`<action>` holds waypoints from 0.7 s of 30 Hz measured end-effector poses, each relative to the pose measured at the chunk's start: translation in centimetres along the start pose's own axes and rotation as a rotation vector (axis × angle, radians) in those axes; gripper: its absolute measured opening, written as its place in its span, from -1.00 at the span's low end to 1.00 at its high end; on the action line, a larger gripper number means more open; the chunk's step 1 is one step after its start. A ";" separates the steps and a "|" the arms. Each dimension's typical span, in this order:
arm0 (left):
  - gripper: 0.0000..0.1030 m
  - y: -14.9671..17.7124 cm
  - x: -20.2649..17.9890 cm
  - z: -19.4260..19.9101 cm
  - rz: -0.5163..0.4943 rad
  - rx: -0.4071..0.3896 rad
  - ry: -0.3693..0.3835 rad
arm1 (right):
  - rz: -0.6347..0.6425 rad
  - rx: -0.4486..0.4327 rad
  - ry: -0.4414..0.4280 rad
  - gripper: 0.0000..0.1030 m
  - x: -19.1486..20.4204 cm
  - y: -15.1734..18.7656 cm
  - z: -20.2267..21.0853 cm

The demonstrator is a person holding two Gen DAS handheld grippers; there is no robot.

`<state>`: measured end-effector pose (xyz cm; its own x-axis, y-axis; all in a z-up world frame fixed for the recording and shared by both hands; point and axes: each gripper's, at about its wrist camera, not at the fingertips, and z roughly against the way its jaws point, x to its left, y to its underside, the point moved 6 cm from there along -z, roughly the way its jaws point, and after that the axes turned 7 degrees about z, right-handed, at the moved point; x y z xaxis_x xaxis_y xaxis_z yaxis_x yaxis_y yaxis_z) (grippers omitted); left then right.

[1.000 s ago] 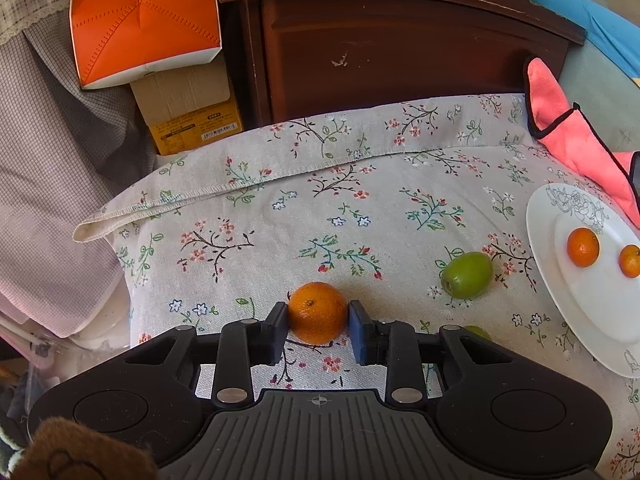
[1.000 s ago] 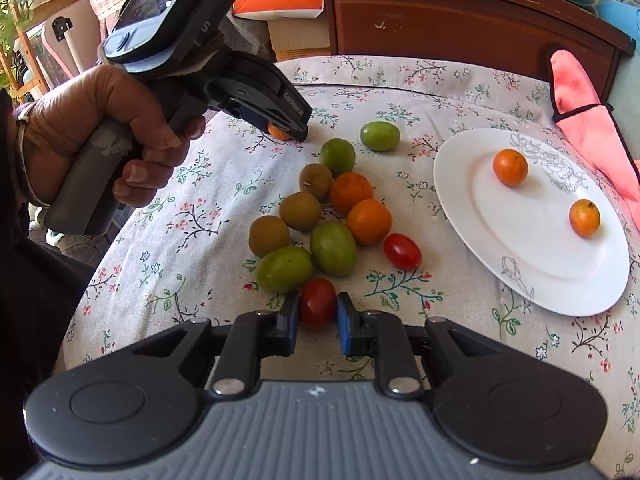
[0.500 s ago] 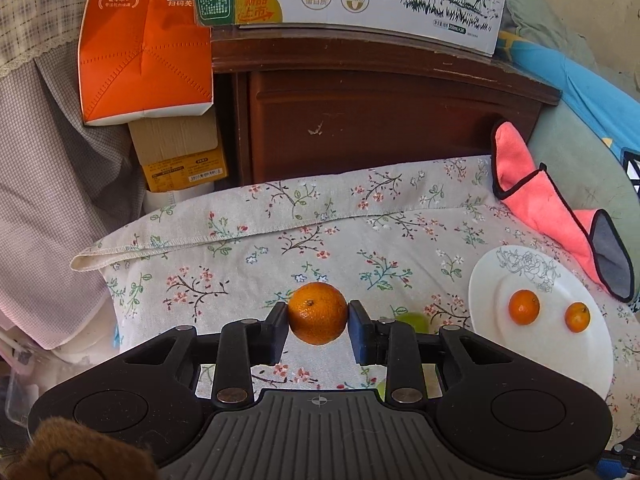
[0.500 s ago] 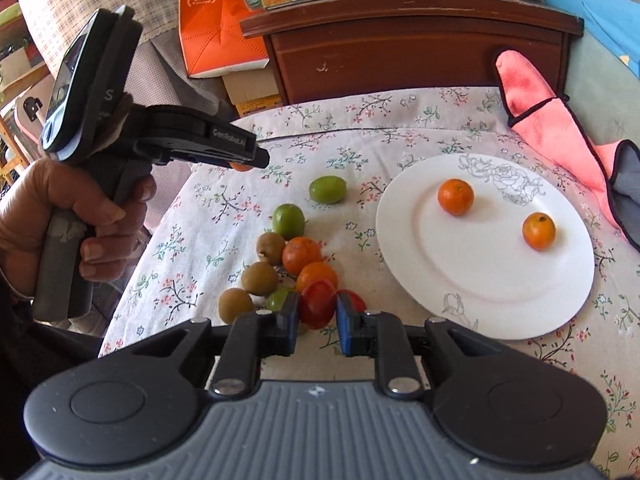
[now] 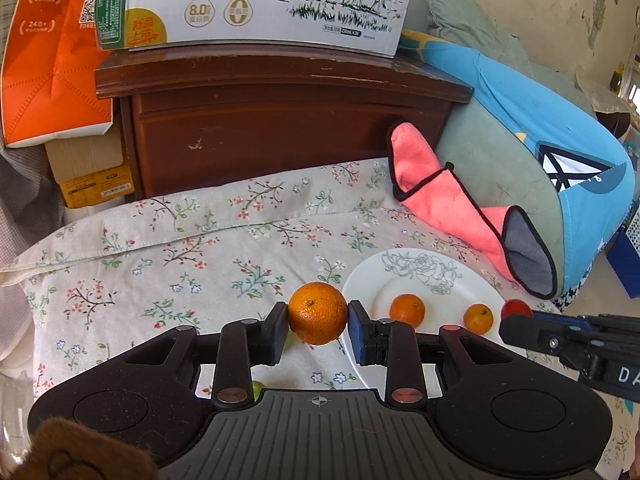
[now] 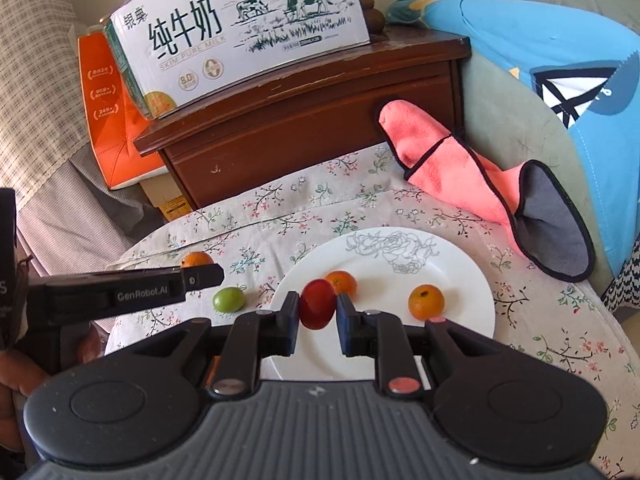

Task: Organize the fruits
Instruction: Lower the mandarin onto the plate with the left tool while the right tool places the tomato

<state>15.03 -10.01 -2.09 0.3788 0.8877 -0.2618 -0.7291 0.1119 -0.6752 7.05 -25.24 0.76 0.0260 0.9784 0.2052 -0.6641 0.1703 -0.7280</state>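
Observation:
My left gripper [image 5: 318,320] is shut on an orange mandarin [image 5: 317,313] and holds it in the air just left of the white plate [image 5: 368,280]. My right gripper [image 6: 318,312] is shut on a red cherry tomato [image 6: 317,304] above the near left part of the plate [image 6: 472,280]. Two small mandarins [image 6: 426,301] lie on the plate. A green fruit [image 6: 228,299] lies on the floral cloth left of the plate. In the left wrist view the right gripper [image 5: 516,314] shows at the right with the tomato.
A pink mitt [image 6: 460,172] lies beyond the plate against a blue and grey cushion [image 6: 560,80]. A dark wooden cabinet [image 5: 280,128] with a milk carton box [image 5: 256,0] stands behind the cloth. An orange box [image 5: 52,60] is at the far left.
Both grippers have lifted their fruit and moved toward the plate: the left with the mandarin to the right, the right with the tomato forward over the plate's near edge.

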 end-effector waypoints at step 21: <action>-0.43 3.2 -4.7 -4.2 -0.058 0.106 0.038 | -0.058 0.084 0.061 -0.62 -5.5 -1.3 -7.2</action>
<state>13.32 -15.66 -5.97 0.4420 0.8609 -0.2520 -0.7609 0.2111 -0.6136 13.15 -29.97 -4.14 0.1098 0.9730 0.2031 -0.7207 0.2186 -0.6578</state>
